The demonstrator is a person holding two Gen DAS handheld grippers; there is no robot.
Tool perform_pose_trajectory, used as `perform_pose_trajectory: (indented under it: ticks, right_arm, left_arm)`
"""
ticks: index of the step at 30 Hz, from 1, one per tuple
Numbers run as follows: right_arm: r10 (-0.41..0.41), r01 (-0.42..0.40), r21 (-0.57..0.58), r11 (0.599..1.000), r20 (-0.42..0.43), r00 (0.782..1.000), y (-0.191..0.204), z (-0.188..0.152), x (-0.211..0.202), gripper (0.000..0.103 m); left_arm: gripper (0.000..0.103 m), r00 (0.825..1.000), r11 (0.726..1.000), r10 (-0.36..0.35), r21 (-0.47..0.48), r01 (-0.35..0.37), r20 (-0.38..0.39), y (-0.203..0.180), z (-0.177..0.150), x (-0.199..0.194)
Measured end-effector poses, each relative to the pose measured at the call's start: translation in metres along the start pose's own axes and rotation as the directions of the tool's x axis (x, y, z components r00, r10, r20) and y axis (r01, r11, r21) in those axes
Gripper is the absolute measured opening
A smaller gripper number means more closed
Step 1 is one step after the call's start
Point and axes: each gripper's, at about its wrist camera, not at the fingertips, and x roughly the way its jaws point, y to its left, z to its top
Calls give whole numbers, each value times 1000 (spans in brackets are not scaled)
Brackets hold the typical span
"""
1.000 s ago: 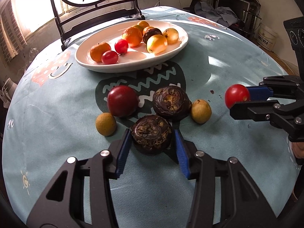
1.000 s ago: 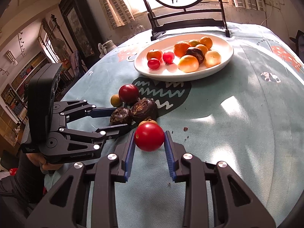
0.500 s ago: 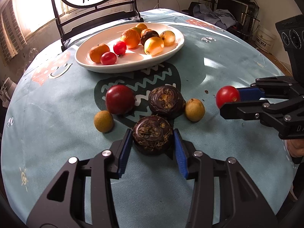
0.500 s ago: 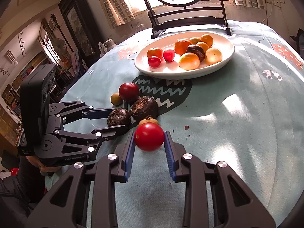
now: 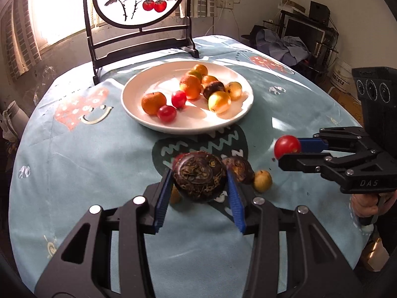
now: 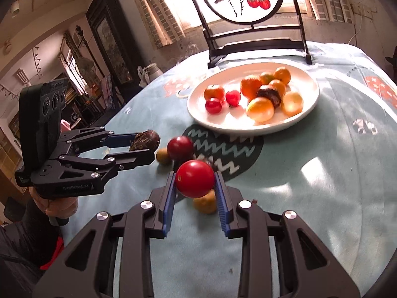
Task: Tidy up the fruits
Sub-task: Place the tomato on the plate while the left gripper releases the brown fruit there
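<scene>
My left gripper (image 5: pixel 198 181) is shut on a dark wrinkled fruit (image 5: pixel 199 176) and holds it above the table; it also shows in the right wrist view (image 6: pixel 145 141). My right gripper (image 6: pixel 194 178) is shut on a red tomato (image 6: pixel 194 178), held above the table; it shows in the left wrist view (image 5: pixel 287 146). A white plate (image 5: pixel 139 114) farther back holds oranges, small red fruits, yellow fruits and a dark one. On the cloth lie a second dark fruit (image 5: pixel 239 168), a dark red plum (image 6: pixel 180 147) and small yellow-brown fruits (image 5: pixel 263 180).
A black chair (image 5: pixel 139 37) with a round painted back stands behind the plate at the table's far edge. The round table has a light blue cloth (image 5: pixel 86 164). Furniture and clutter stand beyond the table on both sides.
My left gripper closed on the near dark fruit and lifted it off the cloth. My right gripper rose with the tomato and moved toward the plate.
</scene>
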Motion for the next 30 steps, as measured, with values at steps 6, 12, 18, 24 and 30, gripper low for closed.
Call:
perform_pose_trajectory:
  ticks: [6, 12, 18, 24, 30]
  right_arm:
    - [-135, 131, 33, 991, 148, 980, -30, 65, 15, 31]
    - [-194, 188, 56, 981, 128, 973, -61, 101, 60, 31]
    - [-211, 206, 68, 976, 80, 974, -80, 108, 88, 31]
    - [-259, 256, 48, 965, 45, 965, -69, 105, 84, 50]
    - [-212, 213, 4, 977, 119, 970, -33, 83, 48, 58]
  left_arm:
    - [44, 996, 993, 78, -88, -74, 44, 37, 67, 28]
    - [44, 993, 986, 117, -117, -115, 14, 56, 109, 82]
    - [44, 989, 983, 142, -115, -146, -39, 65, 123, 125]
    - [87, 966, 960, 256, -121, -251, 26, 60, 117, 101]
    - [95, 958, 952, 276, -157, -262, 74, 55, 86, 46]
